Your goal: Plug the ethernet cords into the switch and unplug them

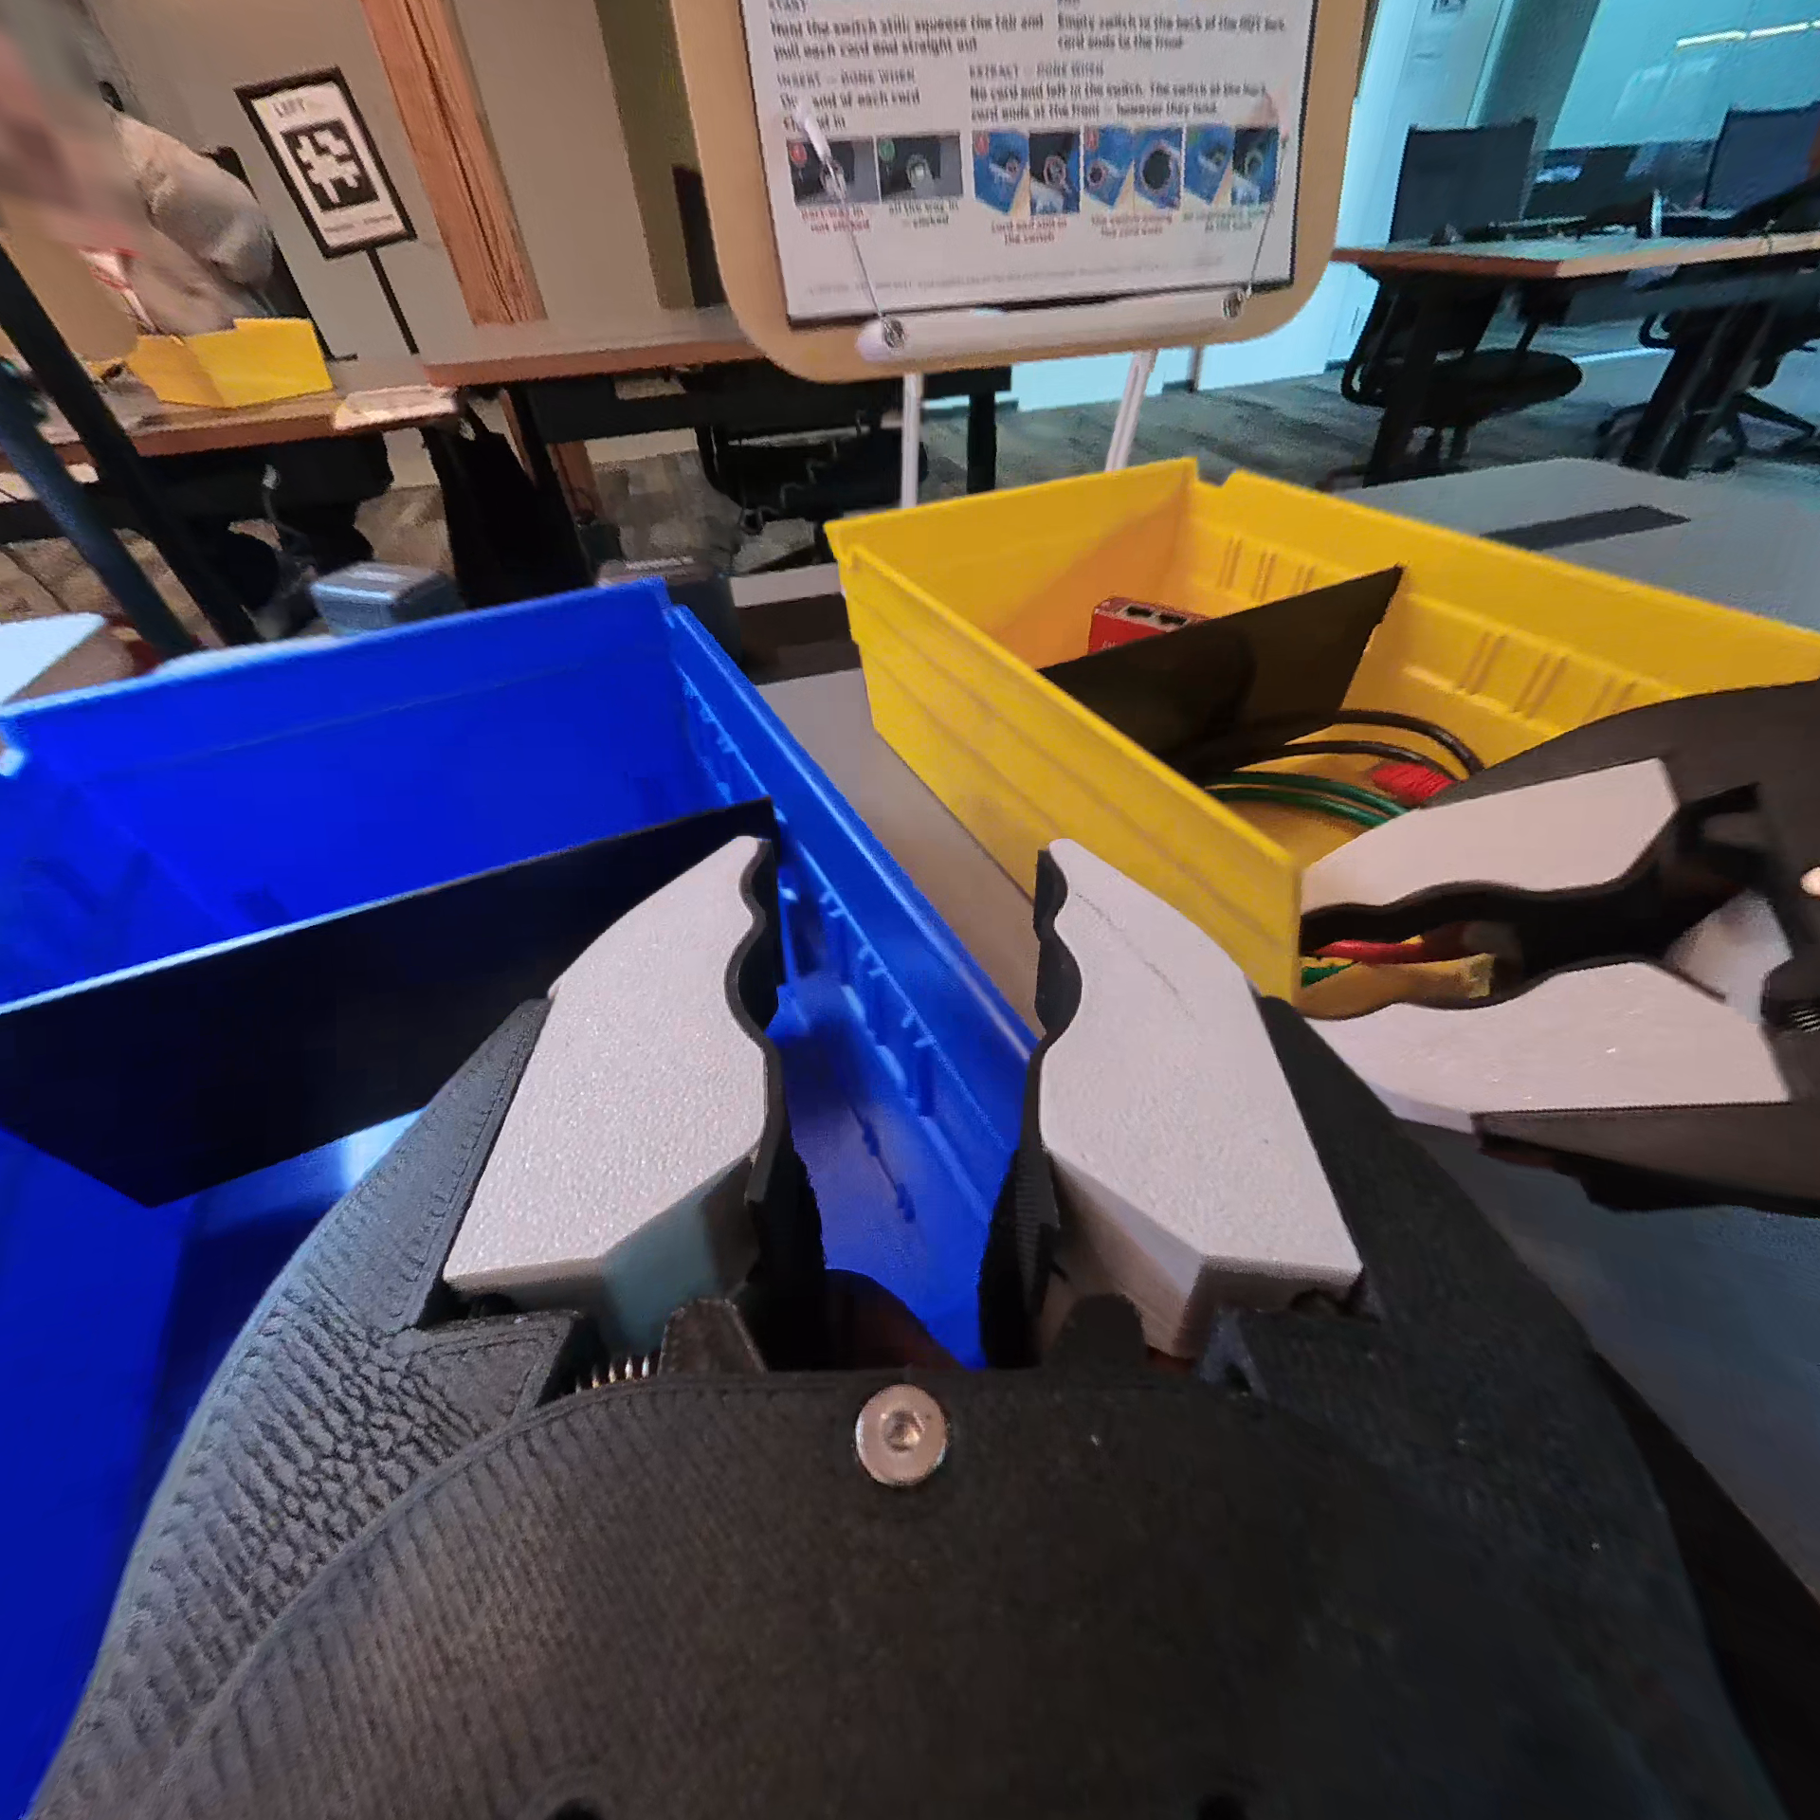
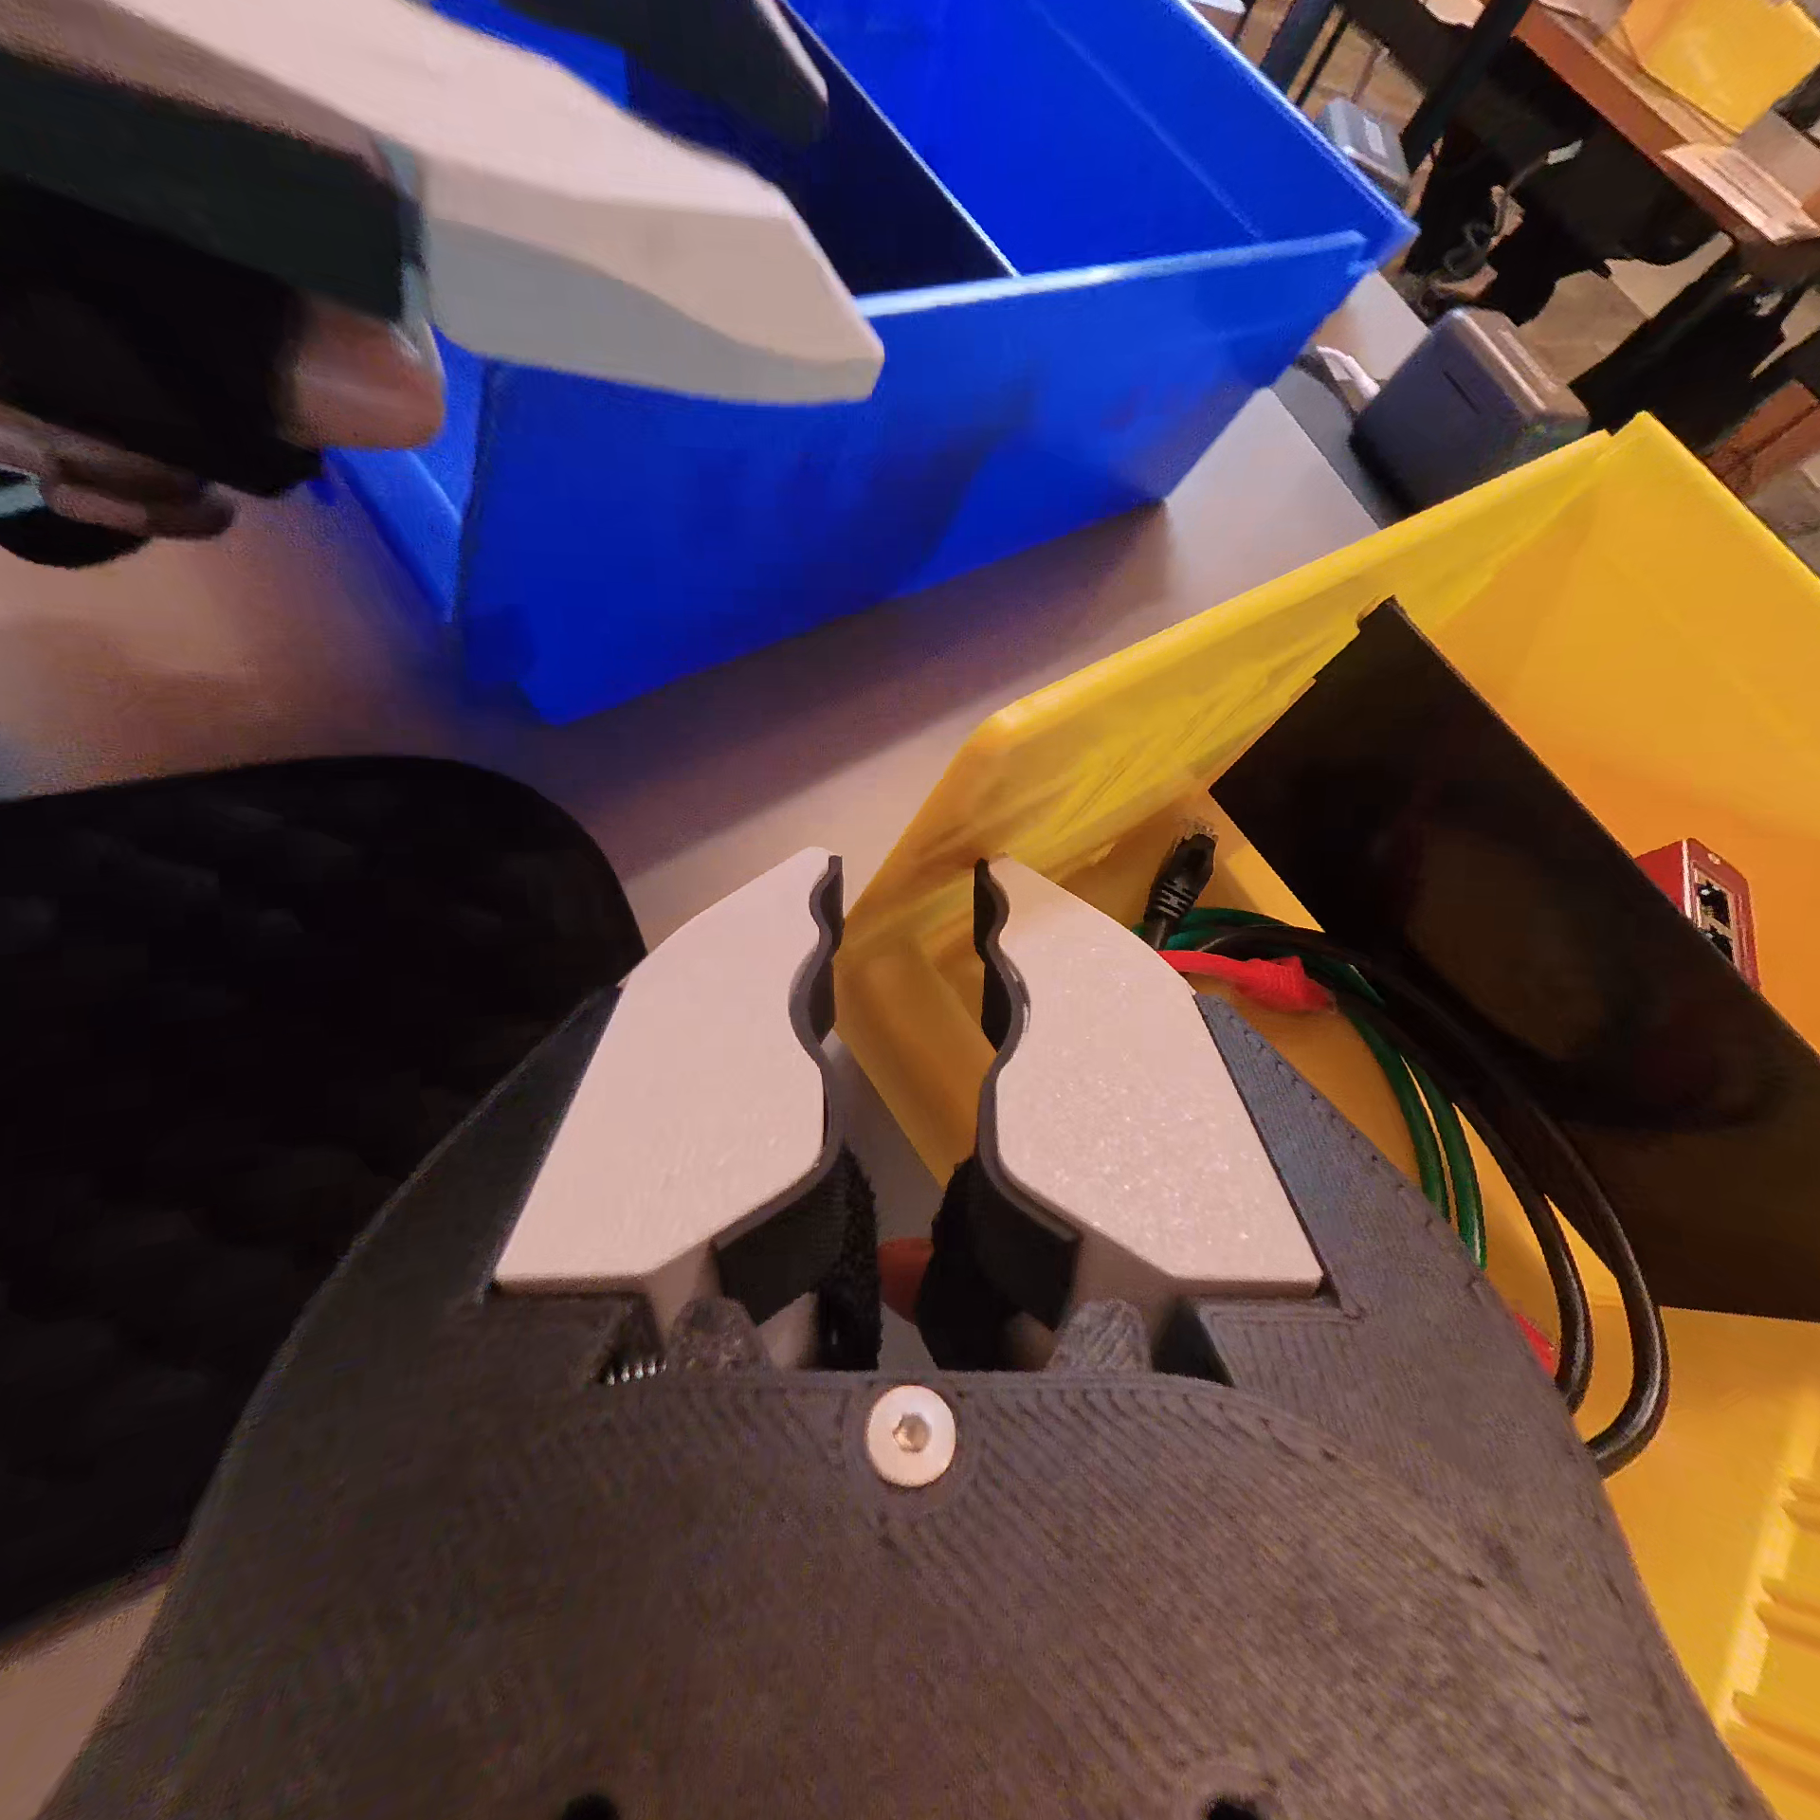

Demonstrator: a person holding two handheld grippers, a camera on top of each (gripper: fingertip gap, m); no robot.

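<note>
Both grippers empty, jaws parted: left gripper [image 1: 901,945] over the blue bin's [image 1: 394,709] wall, right gripper [image 2: 906,945] at the yellow bin's [image 2: 1083,778] corner, apparently approaching the cords [image 2: 1418,1103] ahead-right and the red switch [image 2: 1709,901] beyond the divider [image 2: 1477,886].

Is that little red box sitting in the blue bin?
No, the red box sits in the yellow bin, behind its black divider.

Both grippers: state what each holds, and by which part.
Neither the left gripper nor the right gripper holds anything; both stand open, fingers empty.
</note>
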